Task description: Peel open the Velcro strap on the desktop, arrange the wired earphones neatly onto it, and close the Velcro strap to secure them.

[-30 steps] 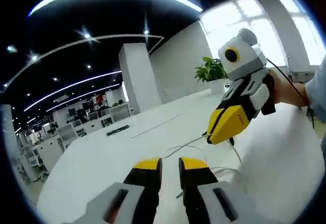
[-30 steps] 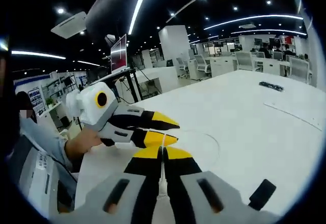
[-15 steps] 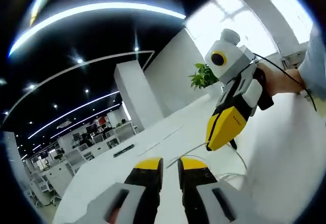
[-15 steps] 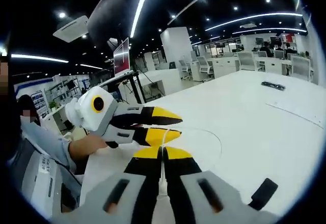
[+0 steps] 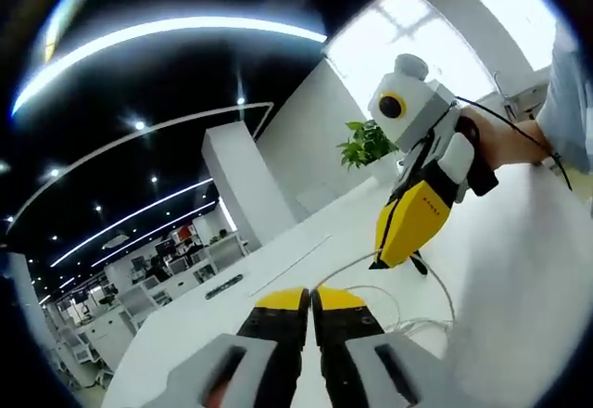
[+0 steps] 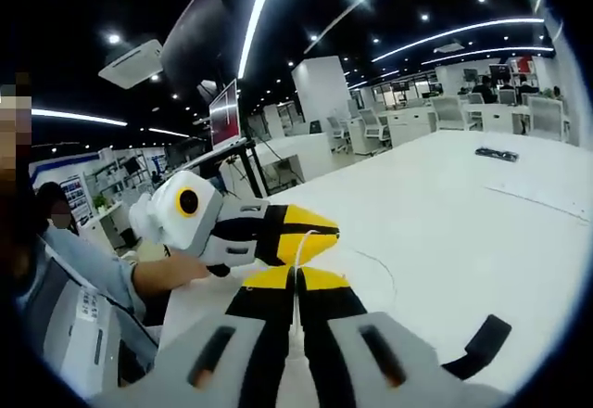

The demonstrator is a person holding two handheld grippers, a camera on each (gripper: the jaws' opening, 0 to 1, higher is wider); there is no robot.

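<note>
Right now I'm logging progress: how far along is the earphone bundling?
Early. Done: both grippers, left and right, look shut on the cable, stretched between them. In hand: gathering it; loose loops lie on the desk. Left: coiling, laying it on the strap, which lies on the desk, and closing it.

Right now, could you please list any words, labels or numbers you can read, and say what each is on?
None can be read.
Dark print on the right gripper's yellow jaw: too small.
White label on the grey cabinet: blurred.
Red screen on the stand: nothing legible.
</note>
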